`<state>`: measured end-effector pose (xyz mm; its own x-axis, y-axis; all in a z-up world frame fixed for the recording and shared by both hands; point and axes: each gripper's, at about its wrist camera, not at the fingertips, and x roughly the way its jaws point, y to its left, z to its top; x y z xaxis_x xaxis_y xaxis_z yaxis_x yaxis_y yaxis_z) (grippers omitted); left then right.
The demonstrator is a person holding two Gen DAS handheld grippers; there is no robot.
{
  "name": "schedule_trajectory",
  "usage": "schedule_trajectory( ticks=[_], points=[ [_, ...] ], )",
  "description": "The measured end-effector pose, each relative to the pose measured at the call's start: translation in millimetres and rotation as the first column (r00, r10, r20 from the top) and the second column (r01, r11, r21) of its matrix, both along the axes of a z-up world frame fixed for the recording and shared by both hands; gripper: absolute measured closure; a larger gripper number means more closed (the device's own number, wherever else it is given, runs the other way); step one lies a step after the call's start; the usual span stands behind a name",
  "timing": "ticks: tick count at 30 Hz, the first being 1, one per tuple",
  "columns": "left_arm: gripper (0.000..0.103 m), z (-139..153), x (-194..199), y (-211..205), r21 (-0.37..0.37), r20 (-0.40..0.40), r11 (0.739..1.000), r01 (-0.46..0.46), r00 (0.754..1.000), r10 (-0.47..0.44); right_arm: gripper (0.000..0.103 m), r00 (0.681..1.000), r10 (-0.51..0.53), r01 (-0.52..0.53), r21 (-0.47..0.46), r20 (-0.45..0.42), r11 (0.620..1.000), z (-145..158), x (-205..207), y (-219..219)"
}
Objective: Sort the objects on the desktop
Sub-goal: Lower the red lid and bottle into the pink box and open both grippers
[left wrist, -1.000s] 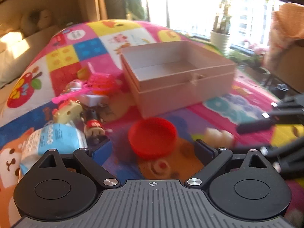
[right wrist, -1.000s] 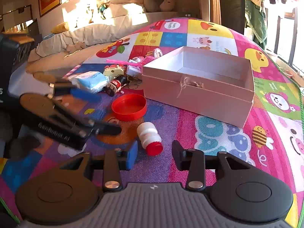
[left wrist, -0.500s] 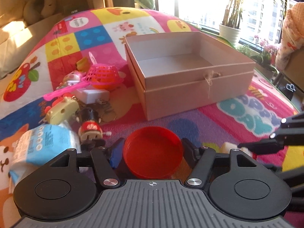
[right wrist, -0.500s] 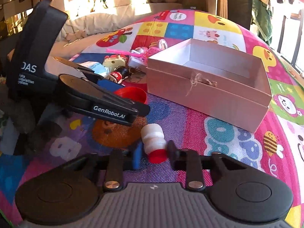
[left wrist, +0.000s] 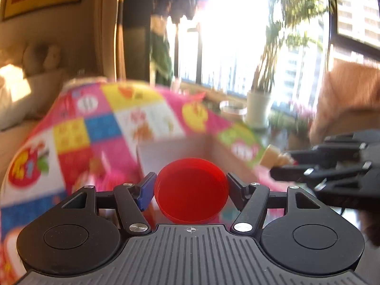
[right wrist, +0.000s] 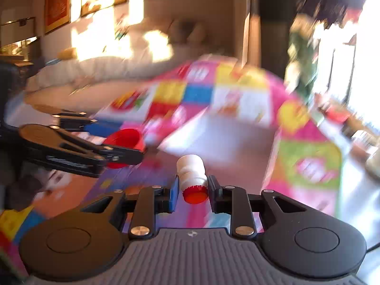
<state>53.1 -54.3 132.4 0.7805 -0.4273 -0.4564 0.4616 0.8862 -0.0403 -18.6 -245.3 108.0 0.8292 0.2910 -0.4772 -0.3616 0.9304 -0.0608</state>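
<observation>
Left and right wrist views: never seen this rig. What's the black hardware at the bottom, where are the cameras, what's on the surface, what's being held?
There is no robot arm. A person holds a two-finger gripper in each hand, and a fisheye camera on each one looks forward along its fingers, so the black hardware at the bottom of each picture is that gripper's own body.

In the left wrist view, the left gripper is shut on a red round lid. The dark shape at the right edge is the other gripper.

In the right wrist view, the right gripper is shut on a small white bottle with a red cap, cap towards the camera.

Below lies a colourful patchwork play mat with an open pale box on it. Both pictures are motion-blurred, so anything smaller is hard to tell.
</observation>
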Motion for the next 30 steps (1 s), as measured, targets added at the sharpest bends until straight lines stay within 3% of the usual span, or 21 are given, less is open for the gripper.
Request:
schedule_trajectory(
  ticks=[2, 6, 10, 18, 22, 25, 30],
  points=[
    [0.034, 7, 24, -7, -0.038, 0.003, 0.999, 0.0, 1.0, 0.0, 0.078, 0.998, -0.04, 0.041, -0.024, 0.038, 0.999, 7, 24, 1],
    [0.033, -3, 76, -22, -0.042, -0.032, 0.999, -0.007, 0.999, 0.005, 0.078, 0.996, -0.091, 0.092, -0.055, 0.015, 0.994, -5, 83, 10],
    [0.016, -25, 94, -9, -0.024, -0.079, 0.998, -0.057, 0.995, 0.055, 0.077, 0.991, -0.122, 0.119, -0.047, -0.061, 0.992, -25, 120, 14],
    [0.008, -74, 78, 53, 0.016, -0.174, 0.984, -0.18, 0.968, 0.18, 0.067, 0.995, -0.065, 0.063, -0.036, -0.079, 0.997, -42, 136, 37],
    [0.007, -89, 60, 70, 0.12, -0.165, 0.958, -0.26, 0.947, 0.277, 0.048, 0.99, -0.049, 0.053, 0.024, -0.133, 0.998, -49, 151, 45],
    [0.006, -93, 50, 86, 0.158, -0.153, 0.942, -0.295, 0.935, 0.319, 0.044, 0.982, -0.018, 0.035, 0.09, -0.186, 0.995, -55, 167, 60],
    [0.003, -93, 27, 114, 0.174, -0.131, 0.925, -0.338, 0.923, 0.362, 0.041, 0.971, 0.039, -0.013, 0.112, -0.237, 0.994, -67, 188, 105]
  ],
)
